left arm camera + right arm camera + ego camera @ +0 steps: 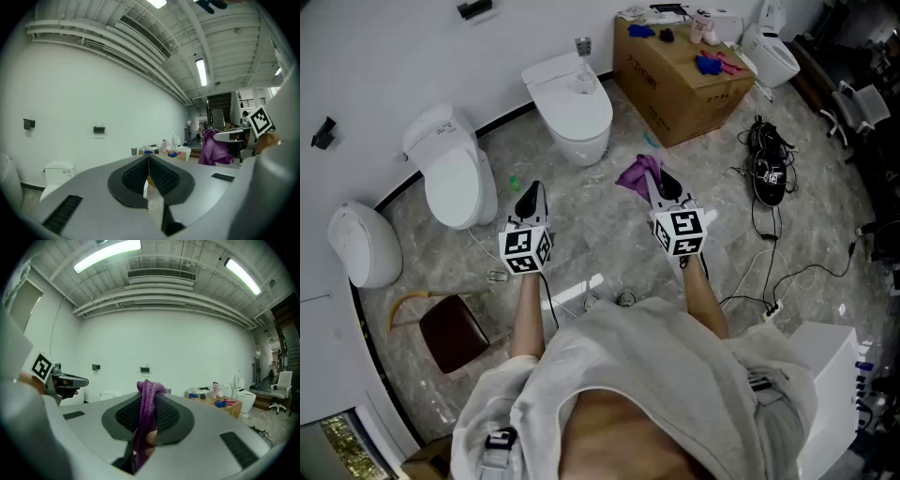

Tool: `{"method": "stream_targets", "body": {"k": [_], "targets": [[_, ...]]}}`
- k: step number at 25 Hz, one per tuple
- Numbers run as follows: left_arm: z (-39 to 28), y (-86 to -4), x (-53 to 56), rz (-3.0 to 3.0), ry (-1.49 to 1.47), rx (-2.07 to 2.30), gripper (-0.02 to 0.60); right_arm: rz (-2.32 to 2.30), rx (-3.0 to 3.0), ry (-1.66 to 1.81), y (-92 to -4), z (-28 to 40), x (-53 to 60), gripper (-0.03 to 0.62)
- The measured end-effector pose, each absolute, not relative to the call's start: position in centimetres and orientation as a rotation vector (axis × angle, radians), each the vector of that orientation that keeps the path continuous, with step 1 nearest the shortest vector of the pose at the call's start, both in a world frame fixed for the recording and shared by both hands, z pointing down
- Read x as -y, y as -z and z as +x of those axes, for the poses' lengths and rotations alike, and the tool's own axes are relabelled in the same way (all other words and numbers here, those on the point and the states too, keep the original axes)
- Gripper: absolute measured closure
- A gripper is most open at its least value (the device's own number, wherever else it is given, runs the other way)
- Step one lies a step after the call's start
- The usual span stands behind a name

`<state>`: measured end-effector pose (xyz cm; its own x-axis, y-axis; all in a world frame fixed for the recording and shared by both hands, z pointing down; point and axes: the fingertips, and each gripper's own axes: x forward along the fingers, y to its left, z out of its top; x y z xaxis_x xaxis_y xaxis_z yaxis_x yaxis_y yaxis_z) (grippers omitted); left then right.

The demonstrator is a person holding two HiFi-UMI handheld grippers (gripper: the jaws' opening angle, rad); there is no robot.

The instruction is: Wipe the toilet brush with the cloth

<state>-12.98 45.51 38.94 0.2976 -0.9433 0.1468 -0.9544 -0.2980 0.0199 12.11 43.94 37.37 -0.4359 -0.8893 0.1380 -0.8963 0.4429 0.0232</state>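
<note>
Along the curved wall at the left and upper left of the head view stand white toilets (450, 178), with a dark brown stool (455, 330) on the grey marbled floor (600, 248) at lower left. The left gripper (528, 199) sits left of centre and points toward the top of the frame. In the left gripper view this gripper (148, 158) has its ribbed pads pressed together at the tips with nothing between them. A small grey upright object (583, 52) stands on the back of the toilet at upper centre, too small to tell what it is.

Just right of centre, the purple cloth (637, 173) is bunched at the tip of the right gripper (668, 192). It spills from there toward the upper left, hanging above the floor. In the right gripper view that gripper (149, 392) is clamped on the cloth (146, 425). The cloth runs as a narrow strip up the seam between the pads, its long axis from bottom to top of the frame, and folds over the tips in a small hump.

In the upper right of the head view is a brown cardboard box (675, 84) with small blue and pink things on top. Black cables (766, 164) lie on the floor at the right.
</note>
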Motion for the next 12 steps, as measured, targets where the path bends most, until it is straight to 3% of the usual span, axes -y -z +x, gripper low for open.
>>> {"method": "stream_targets", "body": {"k": [12], "targets": [[-11.4, -38.6, -46.0, 2.446, -0.181, 1.805, 0.56, 1.562, 2.574, -0.091, -37.5, 13.2, -44.4, 0.53]]}}
